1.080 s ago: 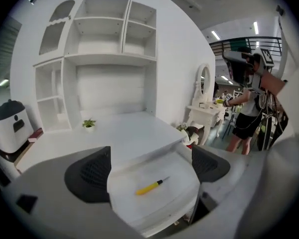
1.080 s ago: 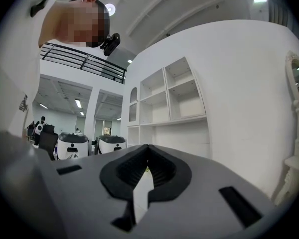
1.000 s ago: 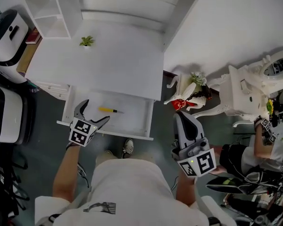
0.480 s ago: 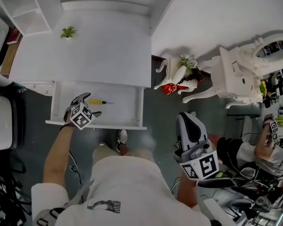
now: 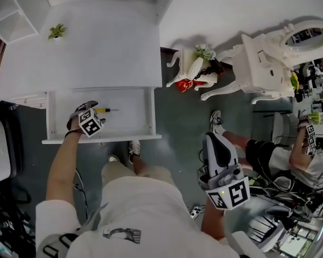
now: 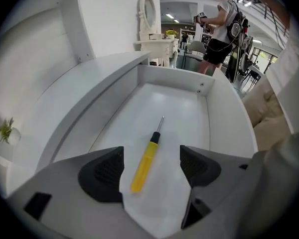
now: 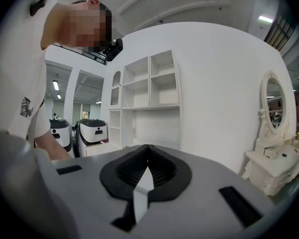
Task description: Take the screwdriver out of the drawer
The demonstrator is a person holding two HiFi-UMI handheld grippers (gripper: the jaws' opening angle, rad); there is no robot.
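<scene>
Bright, even indoor light from ceiling lamps (image 7: 265, 19), w/ only a soft shadow along the drawer (image 5: 129, 120) under the desk edge & no glare; head view sharp, both gripper views fisheye w/ bent lines, black corners & slightly soft foreground.

Left hand-held gripper (image 6: 150, 167) jaws just narrowed astride screwdriver (image 6: 148, 151); right hand-held gripper (image 7: 147, 156) closed.

Slim screwdriver (image 6: 145, 162), yellow handle, black collar, thin metal shaft; it lies flat on the floor of the white drawer (image 6: 172, 79); the drawer stands pulled open; shaft points along its length.
</scene>
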